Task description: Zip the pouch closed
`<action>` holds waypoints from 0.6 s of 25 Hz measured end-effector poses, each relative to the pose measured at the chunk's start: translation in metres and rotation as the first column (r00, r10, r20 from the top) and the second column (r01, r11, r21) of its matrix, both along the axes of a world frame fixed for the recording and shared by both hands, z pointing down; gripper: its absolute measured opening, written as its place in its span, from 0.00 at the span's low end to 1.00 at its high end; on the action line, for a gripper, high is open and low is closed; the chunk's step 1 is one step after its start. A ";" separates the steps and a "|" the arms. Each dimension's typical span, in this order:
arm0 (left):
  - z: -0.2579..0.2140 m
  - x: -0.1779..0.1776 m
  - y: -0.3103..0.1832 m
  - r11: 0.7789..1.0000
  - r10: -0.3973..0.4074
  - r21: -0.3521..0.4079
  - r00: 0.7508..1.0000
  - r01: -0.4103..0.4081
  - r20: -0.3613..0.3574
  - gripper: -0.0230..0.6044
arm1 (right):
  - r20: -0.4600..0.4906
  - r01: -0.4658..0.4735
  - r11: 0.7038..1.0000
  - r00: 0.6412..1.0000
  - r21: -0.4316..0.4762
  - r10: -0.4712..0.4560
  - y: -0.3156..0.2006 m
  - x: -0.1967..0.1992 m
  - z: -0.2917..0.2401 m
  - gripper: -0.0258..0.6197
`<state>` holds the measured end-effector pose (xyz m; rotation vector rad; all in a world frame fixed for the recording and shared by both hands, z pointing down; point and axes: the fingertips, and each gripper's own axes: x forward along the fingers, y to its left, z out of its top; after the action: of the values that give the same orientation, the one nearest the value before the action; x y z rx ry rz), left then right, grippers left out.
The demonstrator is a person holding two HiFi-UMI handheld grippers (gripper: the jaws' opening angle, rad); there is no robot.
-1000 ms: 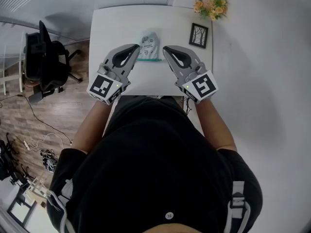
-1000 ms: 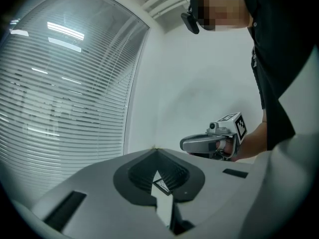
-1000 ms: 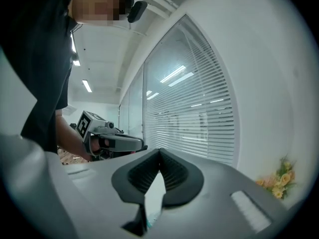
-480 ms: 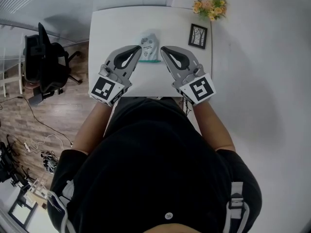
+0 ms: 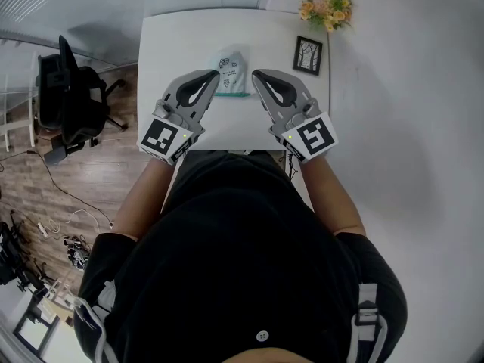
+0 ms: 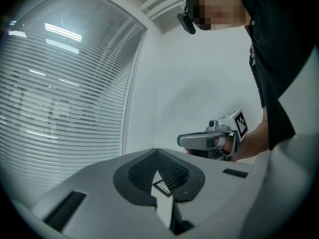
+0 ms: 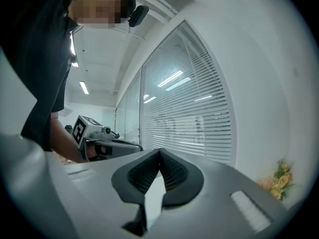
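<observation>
The white pouch (image 5: 231, 68) lies flat on the white table (image 5: 174, 44), with its green zip edge toward the person. The left gripper (image 5: 216, 75) and right gripper (image 5: 255, 76) sit just beside it, 1 on each side. Both have their jaws pressed together.

Head view: mounted above the person, facing steeply down past the torso (image 5: 242, 263) onto the left gripper (image 5: 215, 76), right gripper (image 5: 255, 76) and table (image 5: 172, 44); farthest of the three.
Left gripper view: mounted just behind its own jaws, facing level along them; window blinds (image 6: 65, 98) left of the tool.
Right gripper view: same mounting; blinds ahead and right of the tool.
Shared: each gripper view shows the opposite gripper and the torso; the head view covers both.
</observation>
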<state>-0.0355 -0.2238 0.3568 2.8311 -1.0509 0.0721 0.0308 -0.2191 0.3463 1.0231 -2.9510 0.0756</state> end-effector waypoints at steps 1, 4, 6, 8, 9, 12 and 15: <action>0.000 0.000 0.000 1.000 -0.002 -0.001 1.000 0.002 0.000 0.05 | -0.001 -0.001 1.000 1.000 0.000 0.001 0.000 0.000 0.000 0.06; 0.003 -0.002 0.001 1.000 -0.004 0.001 1.000 0.004 0.011 0.05 | -0.002 -0.001 1.000 1.000 -0.002 0.001 0.000 0.001 0.000 0.05; 0.007 -0.004 0.001 1.000 -0.006 0.004 1.000 0.006 0.017 0.05 | -0.002 0.000 1.000 1.000 -0.002 0.000 0.000 0.001 0.000 0.05; 0.005 -0.003 0.000 1.000 -0.009 0.001 1.000 0.009 0.010 0.05 | -0.003 0.001 1.000 1.000 -0.002 -0.001 0.000 0.001 0.001 0.05; 0.004 -0.003 0.000 1.000 -0.011 -0.001 1.000 0.011 0.008 0.05 | -0.003 0.000 1.000 1.000 -0.002 0.000 0.000 0.001 0.001 0.05; 0.002 -0.003 -0.001 1.000 -0.017 0.001 1.000 0.017 0.002 0.05 | -0.003 -0.003 1.000 1.000 -0.005 0.002 0.000 0.002 0.002 0.06; 0.005 -0.004 -0.001 1.000 -0.023 -0.004 1.000 0.023 0.002 0.05 | -0.003 -0.003 1.000 1.000 -0.004 0.003 0.000 0.004 0.003 0.06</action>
<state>-0.0396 -0.2248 0.3620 2.8146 -1.0828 0.0754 0.0343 -0.2191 0.3494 1.0268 -2.9456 0.0795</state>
